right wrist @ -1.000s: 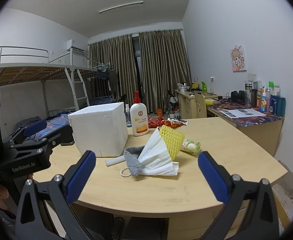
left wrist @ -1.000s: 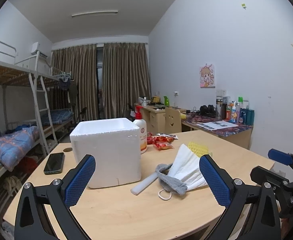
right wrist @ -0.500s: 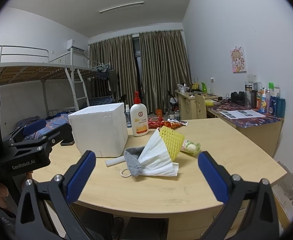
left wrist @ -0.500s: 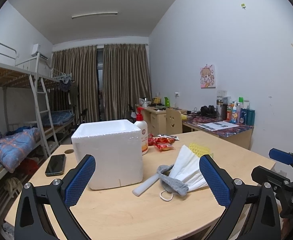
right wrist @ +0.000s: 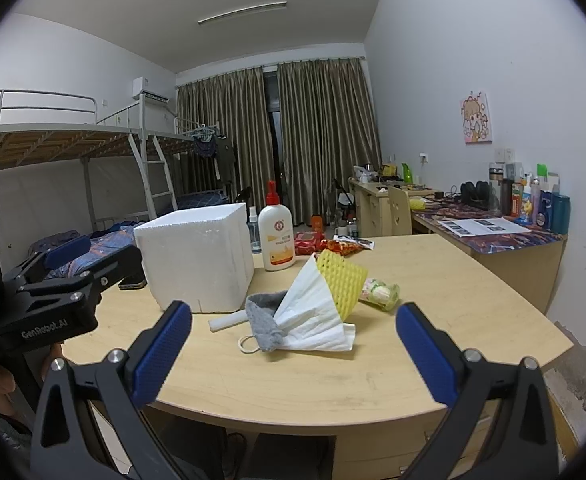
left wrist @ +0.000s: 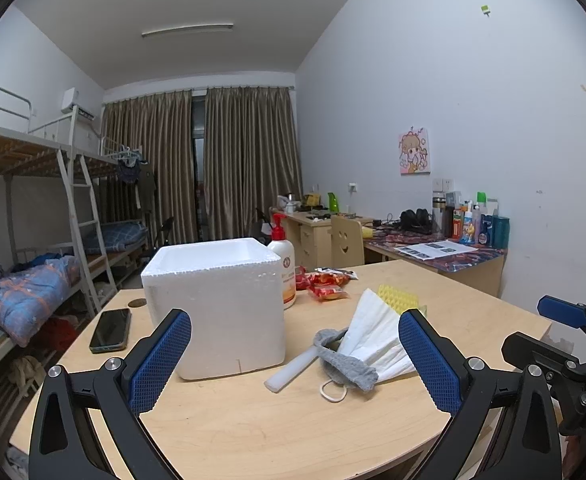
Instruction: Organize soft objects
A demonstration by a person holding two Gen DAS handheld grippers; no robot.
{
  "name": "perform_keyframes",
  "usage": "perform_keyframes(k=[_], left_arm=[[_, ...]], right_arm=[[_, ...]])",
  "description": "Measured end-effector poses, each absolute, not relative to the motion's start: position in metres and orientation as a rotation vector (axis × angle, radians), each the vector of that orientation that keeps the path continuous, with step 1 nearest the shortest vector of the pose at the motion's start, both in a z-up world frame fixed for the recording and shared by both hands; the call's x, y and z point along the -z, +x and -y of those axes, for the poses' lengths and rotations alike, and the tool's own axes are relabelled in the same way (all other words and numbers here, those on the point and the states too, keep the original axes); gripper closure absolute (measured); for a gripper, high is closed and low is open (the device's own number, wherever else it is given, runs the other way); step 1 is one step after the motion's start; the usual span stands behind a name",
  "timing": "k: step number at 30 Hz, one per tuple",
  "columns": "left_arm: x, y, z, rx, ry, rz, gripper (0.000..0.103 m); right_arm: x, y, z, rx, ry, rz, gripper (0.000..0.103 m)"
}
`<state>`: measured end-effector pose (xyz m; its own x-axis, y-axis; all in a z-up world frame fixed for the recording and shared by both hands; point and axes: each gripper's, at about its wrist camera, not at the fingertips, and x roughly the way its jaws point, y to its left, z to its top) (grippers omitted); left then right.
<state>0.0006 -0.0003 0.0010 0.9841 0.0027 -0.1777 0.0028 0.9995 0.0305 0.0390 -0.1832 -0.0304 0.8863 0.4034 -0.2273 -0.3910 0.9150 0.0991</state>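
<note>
Both the left claw (left wrist: 295,354) and right claw (right wrist: 293,350) are held wide open, empty, above the desk (right wrist: 433,288) before the white tissue (right wrist: 313,320)

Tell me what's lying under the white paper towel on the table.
A grey cloth and a face mask's white ear loop poke out from under the white paper towel. The rest of the mask is covered.

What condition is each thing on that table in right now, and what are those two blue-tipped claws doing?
Left gripper: open, holding nothing.
Right gripper: open, holding nothing.
Foam box: upright, lid off.
Lotion bottle: upright, pump cap on.
White tissue: crumpled, leaning on the yellow foam net.
Grey cloth: bunched beside the tissue.
Phone: flat, screen dark.
Curtains: mostly drawn.
</note>
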Motion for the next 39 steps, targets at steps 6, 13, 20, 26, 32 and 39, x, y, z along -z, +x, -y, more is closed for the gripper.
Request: perform_keyframes(k=[6,13,20,26,32,39], left_arm=[[0.000,0.002,-0.002,0.000,0.026,-0.182,0.000],[0.002,0.006,-0.007,0.004,0.014,-0.192,0.000],[0.001,0.009,-0.012,0.019,0.003,-0.187,0.000],[0.009,0.020,-0.006,0.080,0.005,-0.236,0.000],[0.024,0.042,-0.004,0.104,-0.010,-0.298,0.000],[0.045,0.076,-0.005,0.161,-0.052,-0.383,0.000]], right_arm=[[0.030,0.040,0.183,-0.418,0.045,-0.249,0.000],[0.029,0.044,0.186,-0.414,0.062,-0.248,0.000],[0.030,0.054,0.186,-0.412,0.077,-0.270,0.000],[0.032,0.062,0.189,-0.400,0.082,-0.282,0.000],[0.039,0.076,0.190,-0.394,0.073,-0.306,0.000],[0.056,0.104,0.191,-0.396,0.073,-0.370,0.000]])
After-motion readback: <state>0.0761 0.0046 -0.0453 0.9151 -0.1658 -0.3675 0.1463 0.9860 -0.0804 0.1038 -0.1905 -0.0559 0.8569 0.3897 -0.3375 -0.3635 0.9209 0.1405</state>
